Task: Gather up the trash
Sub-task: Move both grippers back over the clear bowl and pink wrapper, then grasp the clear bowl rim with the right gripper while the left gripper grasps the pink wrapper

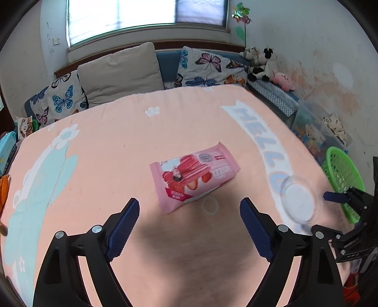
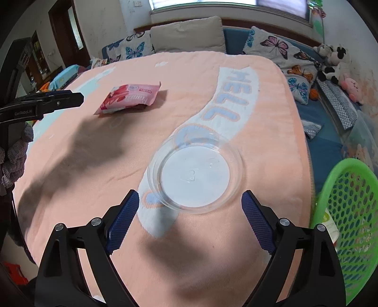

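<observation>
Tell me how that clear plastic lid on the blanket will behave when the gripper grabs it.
The clear lid looks thin and see-through, so probably light and likely to flex or crack if squeezed. Lying flat on the soft blanket, its low rim may slip from the open right gripper.

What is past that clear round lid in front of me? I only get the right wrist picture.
Observer: A pink snack wrapper lies on the blanket, directly ahead of the open left gripper.
Operator: Is the left gripper touching it?
Observer: No, its jaws stand apart, short of the wrapper.
Operator: What does the left picture show that mine cuts off?
Observer: The top of the pinwheel in the corner by the window.
</observation>
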Demonstrator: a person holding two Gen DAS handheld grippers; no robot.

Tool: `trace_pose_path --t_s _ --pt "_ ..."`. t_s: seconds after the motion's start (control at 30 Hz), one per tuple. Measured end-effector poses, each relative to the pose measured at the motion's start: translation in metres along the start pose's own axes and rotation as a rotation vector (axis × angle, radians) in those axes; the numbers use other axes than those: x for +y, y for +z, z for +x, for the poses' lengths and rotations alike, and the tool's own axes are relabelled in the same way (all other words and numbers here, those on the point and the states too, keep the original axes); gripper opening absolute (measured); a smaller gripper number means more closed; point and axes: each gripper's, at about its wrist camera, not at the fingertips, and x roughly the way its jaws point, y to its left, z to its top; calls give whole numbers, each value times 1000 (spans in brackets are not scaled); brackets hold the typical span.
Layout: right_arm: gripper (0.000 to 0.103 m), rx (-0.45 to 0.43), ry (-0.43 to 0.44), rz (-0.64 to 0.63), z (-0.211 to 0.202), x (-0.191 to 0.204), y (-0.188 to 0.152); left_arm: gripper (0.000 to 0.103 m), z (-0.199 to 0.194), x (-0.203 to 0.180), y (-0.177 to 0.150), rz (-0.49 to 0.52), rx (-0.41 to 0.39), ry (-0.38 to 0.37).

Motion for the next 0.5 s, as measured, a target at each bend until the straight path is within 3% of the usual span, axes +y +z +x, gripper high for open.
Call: trace_pose_path --t_s 0.37,0.5 --pt "88 10 -8 -6 14 1 8 85 31 27 15 -116 27 -36" --pt "88 13 -8 -1 17 -1 10 80 44 37 19 -176 37 -70"
